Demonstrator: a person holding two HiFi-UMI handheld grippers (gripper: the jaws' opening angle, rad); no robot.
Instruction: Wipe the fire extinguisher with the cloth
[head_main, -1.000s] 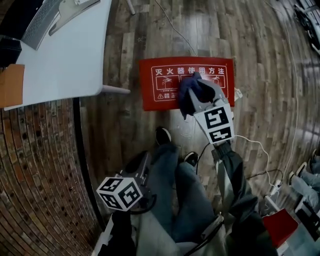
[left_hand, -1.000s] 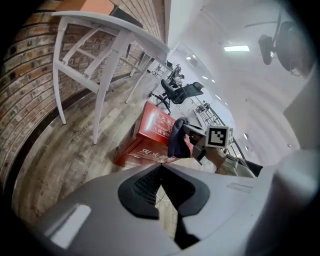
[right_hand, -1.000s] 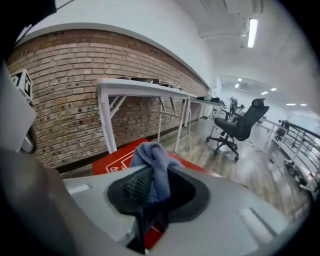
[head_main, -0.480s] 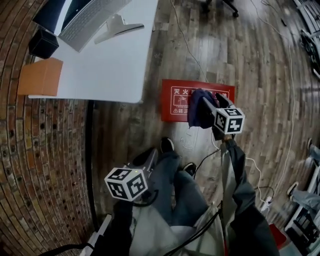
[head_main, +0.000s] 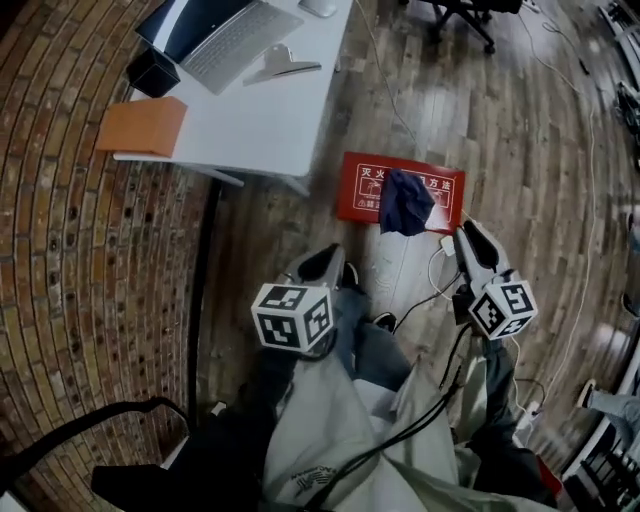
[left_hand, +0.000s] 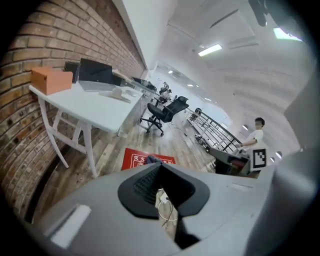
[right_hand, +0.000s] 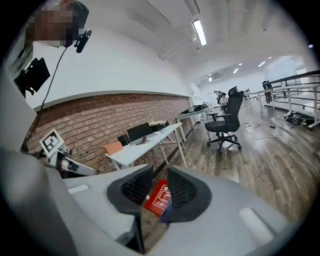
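Note:
A red fire extinguisher box (head_main: 360, 190) with white lettering lies flat on the wooden floor. A dark blue cloth (head_main: 405, 203) is bunched on top of it, free of both grippers. My right gripper (head_main: 468, 235) hangs just right of and nearer than the box. Its jaws have just been closing and stand open with nothing between them; through their gap (right_hand: 159, 175) I see the box (right_hand: 159, 196) far below. My left gripper (head_main: 325, 262) is raised over the person's legs, shut and empty, and its view shows the box (left_hand: 136, 160) beyond the jaws.
A white desk (head_main: 260, 110) with a laptop (head_main: 215, 35) and an orange box (head_main: 145, 125) stands at the far left against a brick wall (head_main: 80, 260). A white cable (head_main: 440, 265) lies beside the red box. An office chair (head_main: 465, 15) stands farther off.
The right gripper has let go of the cloth, which now lies on the red box. Both grippers have risen and drawn back toward the person.

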